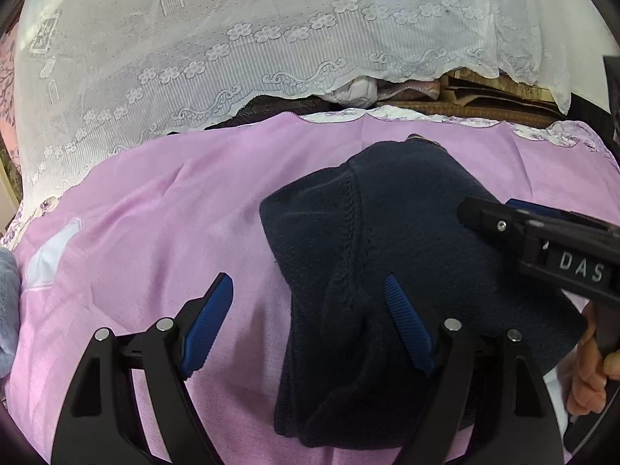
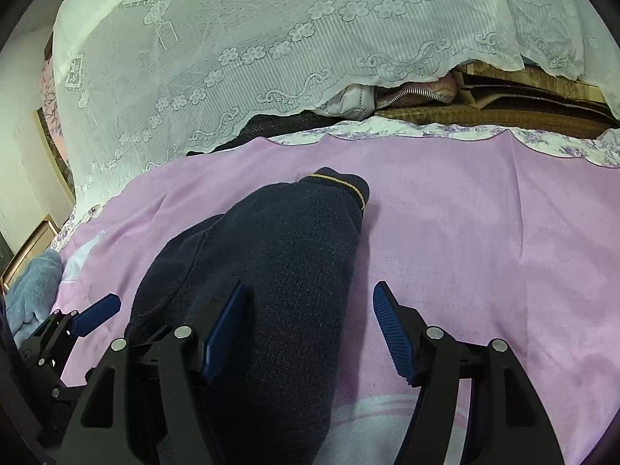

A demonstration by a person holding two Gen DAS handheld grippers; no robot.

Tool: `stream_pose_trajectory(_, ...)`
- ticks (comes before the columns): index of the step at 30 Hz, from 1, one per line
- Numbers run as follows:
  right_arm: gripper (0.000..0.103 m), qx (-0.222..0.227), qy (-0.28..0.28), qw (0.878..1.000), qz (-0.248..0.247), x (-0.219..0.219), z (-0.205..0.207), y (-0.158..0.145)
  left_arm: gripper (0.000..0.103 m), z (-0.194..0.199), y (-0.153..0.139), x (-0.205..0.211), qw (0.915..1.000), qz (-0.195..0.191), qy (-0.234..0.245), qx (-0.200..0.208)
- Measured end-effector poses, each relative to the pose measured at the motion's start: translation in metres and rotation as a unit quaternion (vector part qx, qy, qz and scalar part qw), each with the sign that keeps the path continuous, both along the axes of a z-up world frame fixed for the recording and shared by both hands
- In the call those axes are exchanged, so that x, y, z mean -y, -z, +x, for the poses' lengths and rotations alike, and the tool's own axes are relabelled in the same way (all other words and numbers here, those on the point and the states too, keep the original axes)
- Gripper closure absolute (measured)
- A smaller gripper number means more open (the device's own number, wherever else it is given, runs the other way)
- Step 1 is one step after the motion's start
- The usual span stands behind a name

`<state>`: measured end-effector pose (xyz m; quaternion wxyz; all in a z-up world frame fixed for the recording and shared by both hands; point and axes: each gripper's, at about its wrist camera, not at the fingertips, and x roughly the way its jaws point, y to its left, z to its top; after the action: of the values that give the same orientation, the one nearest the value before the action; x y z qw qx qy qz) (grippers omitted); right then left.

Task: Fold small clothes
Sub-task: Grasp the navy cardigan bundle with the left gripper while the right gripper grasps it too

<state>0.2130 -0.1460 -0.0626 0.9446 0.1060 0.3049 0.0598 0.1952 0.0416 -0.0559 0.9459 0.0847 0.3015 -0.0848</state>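
A dark navy knitted garment (image 1: 387,240) lies bunched on the pink sheet (image 1: 155,232). In the right wrist view, the garment (image 2: 271,255) runs away from me, and its cuff with a thin yellow stripe (image 2: 345,186) is at the far end. My left gripper (image 1: 308,279) is open over the garment's left edge, one pad above the knit and the other above the sheet. My right gripper (image 2: 310,286) is open over the garment's right edge. Each gripper shows in the other's view: the right gripper (image 1: 488,213) over the knit, the left gripper (image 2: 93,316) at the lower left.
A white lace cover (image 1: 271,38) drapes over stacked bedding and folded mats (image 1: 465,97) behind the sheet. A blue-grey fluffy cloth (image 2: 35,283) lies at the left edge. A hand (image 1: 589,368) holds the right gripper's handle. Bare pink sheet (image 2: 484,232) spreads to the right.
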Motion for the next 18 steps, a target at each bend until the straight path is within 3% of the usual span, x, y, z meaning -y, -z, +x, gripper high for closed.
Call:
stream_pose_trajectory(11, 0.029, -0.004, -0.001, 1.0, 0.028, 0.007, 0.001, 0.004, 0.024, -0.003, 0.001, 0.001, 1.0, 0.003, 0.0, 0.001)
stream_pose_trajectory(18, 0.022, -0.017, -0.004, 0.997, 0.072, 0.018, 0.004, 0.012, 0.022, -0.002, 0.001, 0.001, 1.0, -0.002, 0.0, -0.003)
